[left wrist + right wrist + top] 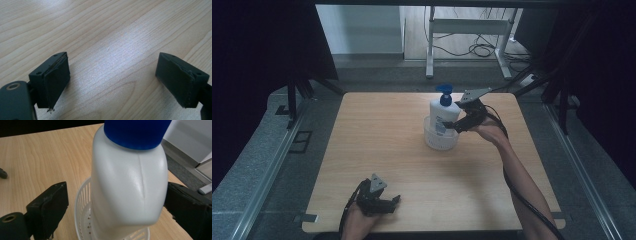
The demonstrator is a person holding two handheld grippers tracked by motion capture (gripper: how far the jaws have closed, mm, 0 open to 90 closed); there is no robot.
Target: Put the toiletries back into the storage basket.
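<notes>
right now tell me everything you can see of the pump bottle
The pump bottle is white, plastic-looking, with a blue pump head and collar and a blue-printed label on its front. It stands upright inside a small white slotted basket toward the far right of the wooden table. The right tongs straddle its body with jaws apart; one jaw sits against its side, the other leaves a gap.

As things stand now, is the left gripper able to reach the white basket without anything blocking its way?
Probably yes. The left gripper rests open at the near edge of the table, and only bare wood lies between it and the white basket. But the pump bottle stands in the basket, with the right gripper around it.
</notes>
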